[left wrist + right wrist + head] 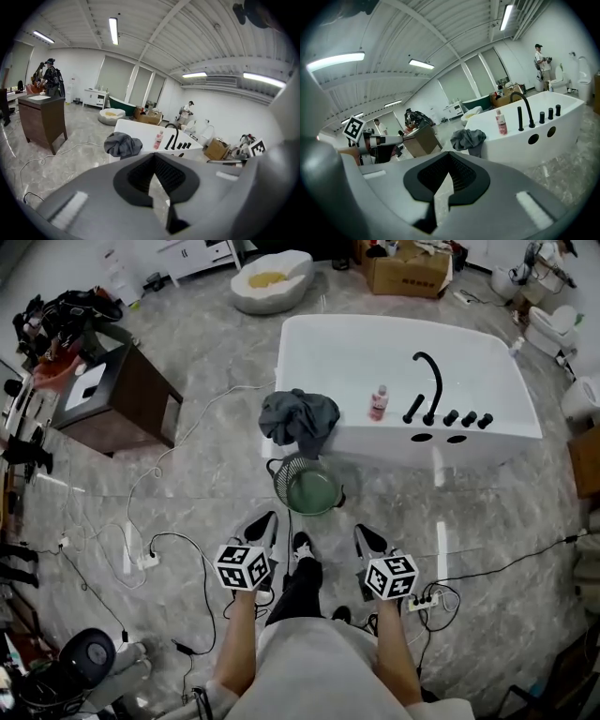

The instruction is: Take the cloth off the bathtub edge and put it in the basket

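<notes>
Both grippers were in the lower centre of the head view, well short of the work. The left gripper point(265, 524) and the right gripper point(367, 538) each had their jaws closed together with nothing between them, as each gripper's own view confirmed.

The crumpled dark grey cloth point(298, 418) lay heaped on the left corner of the white rectangular bathtub point(487, 423), hanging over its edge. The round dark wire basket with a green lining point(281, 474) stood on the floor directly below it, apparently empty. The task appeared not yet begun.

Risks noted:
- Neither gripper could take the cloth until its jaws were opened; a push with closed jaws could shove it into the tub.
- A small pink bottle point(378, 402) stood near the cloth on the rim; a sweeping pull could topple it.
- A loose release could leave the cloth snagged over the basket rim.
- Black cables point(202, 563) trailed across the floor near the person's feet, a trip hazard.
</notes>
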Action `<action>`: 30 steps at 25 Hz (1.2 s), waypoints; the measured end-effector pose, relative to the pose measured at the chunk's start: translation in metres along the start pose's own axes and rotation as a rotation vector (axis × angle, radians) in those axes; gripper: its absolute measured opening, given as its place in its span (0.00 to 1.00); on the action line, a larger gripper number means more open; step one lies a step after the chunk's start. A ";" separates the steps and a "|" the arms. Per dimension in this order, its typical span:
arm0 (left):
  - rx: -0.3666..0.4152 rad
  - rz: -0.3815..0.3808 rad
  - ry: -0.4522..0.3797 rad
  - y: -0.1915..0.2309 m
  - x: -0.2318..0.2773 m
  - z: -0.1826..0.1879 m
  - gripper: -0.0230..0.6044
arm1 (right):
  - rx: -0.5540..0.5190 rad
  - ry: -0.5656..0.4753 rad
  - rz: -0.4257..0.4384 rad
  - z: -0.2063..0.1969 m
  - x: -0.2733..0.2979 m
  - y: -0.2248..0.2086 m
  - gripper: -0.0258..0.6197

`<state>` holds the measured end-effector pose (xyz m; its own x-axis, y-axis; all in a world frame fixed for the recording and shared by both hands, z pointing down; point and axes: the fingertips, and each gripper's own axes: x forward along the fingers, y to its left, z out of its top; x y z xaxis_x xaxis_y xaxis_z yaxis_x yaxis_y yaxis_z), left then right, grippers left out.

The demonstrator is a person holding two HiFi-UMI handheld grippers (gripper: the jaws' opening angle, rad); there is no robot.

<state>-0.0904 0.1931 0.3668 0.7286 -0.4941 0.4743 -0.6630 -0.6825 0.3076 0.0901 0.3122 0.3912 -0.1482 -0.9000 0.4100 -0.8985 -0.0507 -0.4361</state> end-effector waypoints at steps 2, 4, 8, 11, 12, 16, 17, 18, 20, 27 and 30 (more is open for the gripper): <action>-0.006 -0.004 0.017 0.019 0.017 0.009 0.12 | 0.008 0.019 -0.005 0.009 0.029 -0.003 0.04; -0.017 -0.006 0.030 0.040 0.036 0.018 0.12 | -0.002 0.042 -0.008 0.021 0.061 -0.004 0.04; -0.027 -0.005 0.052 0.079 0.072 0.037 0.12 | -0.043 0.093 -0.005 0.044 0.120 0.001 0.04; -0.075 -0.035 0.042 0.096 0.103 0.055 0.12 | -0.076 0.117 -0.008 0.066 0.160 -0.001 0.04; -0.081 -0.039 0.041 0.103 0.112 0.060 0.12 | -0.083 0.124 -0.006 0.071 0.175 -0.001 0.04; -0.090 -0.037 0.031 0.140 0.141 0.081 0.12 | -0.084 0.126 -0.012 0.092 0.234 0.003 0.04; -0.103 -0.041 0.023 0.148 0.148 0.084 0.12 | -0.078 0.120 -0.016 0.097 0.246 0.003 0.04; -0.117 -0.044 0.016 0.157 0.157 0.085 0.12 | -0.072 0.114 -0.018 0.101 0.259 0.003 0.04; -0.139 -0.040 0.019 0.175 0.175 0.081 0.12 | -0.064 0.111 -0.020 0.100 0.283 0.000 0.04; -0.131 -0.063 0.014 0.206 0.236 0.048 0.12 | 0.036 0.116 -0.111 0.076 0.341 -0.045 0.04; -0.138 -0.037 -0.005 0.211 0.256 0.041 0.13 | 0.028 0.145 -0.094 0.069 0.358 -0.056 0.04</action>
<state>-0.0366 -0.0999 0.5196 0.7539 -0.4728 0.4562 -0.6525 -0.6199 0.4359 0.1158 -0.0372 0.5074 -0.1237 -0.8187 0.5608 -0.8995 -0.1462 -0.4118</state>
